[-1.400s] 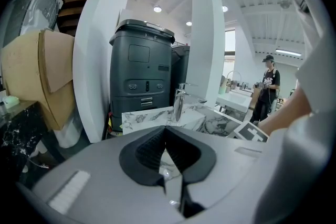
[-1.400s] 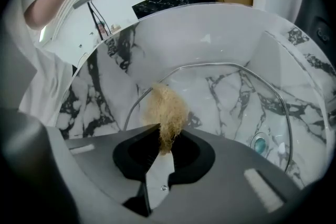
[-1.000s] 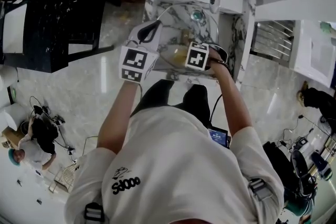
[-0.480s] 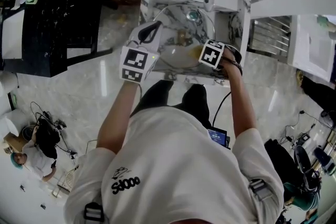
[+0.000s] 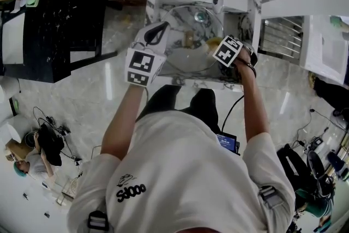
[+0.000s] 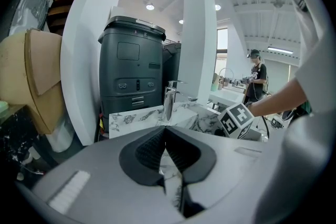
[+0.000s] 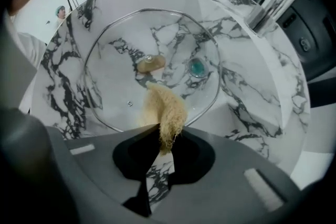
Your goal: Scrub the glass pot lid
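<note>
1. Left gripper (image 5: 157, 34): I read its jaws as pressed together, pad against pad. Nothing shows between them in the left gripper view, which looks over them at the tap (image 6: 169, 101). In the head view the gripper sits at the left edge of the lid. I cannot tell whether the rim is pinched in it.

2. Right gripper (image 7: 165, 140): jaws closed on a tan fibrous scrubber (image 7: 166, 110), gripped by its lower end. The free end stands out beyond the jaws and lies against the glass.

3. Glass pot lid (image 7: 113, 89): inside the marble sink (image 7: 252, 97), spanning most of the bowl. Its tan knob (image 7: 149, 63) is just beyond the scrubber's tip. The teal drain (image 7: 197, 67) shows through the glass, to the right of the knob.

4. In the head view the right gripper is at the sink's right side, well apart from the left gripper.
</note>
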`<state>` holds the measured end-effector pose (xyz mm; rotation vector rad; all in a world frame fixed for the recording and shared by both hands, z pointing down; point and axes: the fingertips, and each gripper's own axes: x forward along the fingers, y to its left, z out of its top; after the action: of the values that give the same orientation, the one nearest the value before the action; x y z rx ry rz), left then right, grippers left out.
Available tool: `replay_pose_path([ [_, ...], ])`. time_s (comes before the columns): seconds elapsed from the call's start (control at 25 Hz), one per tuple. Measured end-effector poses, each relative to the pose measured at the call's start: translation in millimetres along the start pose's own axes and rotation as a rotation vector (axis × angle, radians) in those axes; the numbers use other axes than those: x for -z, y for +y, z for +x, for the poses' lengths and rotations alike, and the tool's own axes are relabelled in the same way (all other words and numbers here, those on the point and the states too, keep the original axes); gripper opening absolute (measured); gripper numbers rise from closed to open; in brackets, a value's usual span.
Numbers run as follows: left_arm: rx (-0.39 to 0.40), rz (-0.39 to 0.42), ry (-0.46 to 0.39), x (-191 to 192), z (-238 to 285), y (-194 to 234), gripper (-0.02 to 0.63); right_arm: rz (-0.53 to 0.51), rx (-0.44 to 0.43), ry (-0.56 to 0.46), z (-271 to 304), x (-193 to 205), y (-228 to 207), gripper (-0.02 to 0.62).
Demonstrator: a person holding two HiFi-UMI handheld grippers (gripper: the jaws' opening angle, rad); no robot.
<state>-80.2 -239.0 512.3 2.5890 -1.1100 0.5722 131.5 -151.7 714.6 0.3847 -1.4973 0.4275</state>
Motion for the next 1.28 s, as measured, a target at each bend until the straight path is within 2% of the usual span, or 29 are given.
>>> replay_pose_path([
  [0.2, -0.007, 0.001, 0.011, 4, 1, 7, 0.011, 0.091, 0.081, -0.037, 1, -8, -27, 0.041],
  [0.32, -0.012, -0.009, 0.007, 3, 1, 13, 0.011, 0.139, 0.099, -0.054, 5, -14, -39, 0.041],
  [0.68, -0.024, -0.022, 0.016, 8, -3, 22, 0.011, 0.362, 0.043, -0.136, 4, -32, -71, 0.041],
  [0.88, -0.027, -0.017, 0.020, 9, -3, 23, 0.011, 0.482, -0.071, -0.266, -1, -61, -68, 0.041],
  [1.0, -0.025, -0.017, 0.017, 6, -3, 25, 0.011, 0.504, -0.092, -0.263, -1, -68, -67, 0.041],
  [1.28, -0.026, -0.020, 0.016, 6, -2, 27, 0.011, 0.487, -0.062, -0.275, -4, -91, -62, 0.043],
])
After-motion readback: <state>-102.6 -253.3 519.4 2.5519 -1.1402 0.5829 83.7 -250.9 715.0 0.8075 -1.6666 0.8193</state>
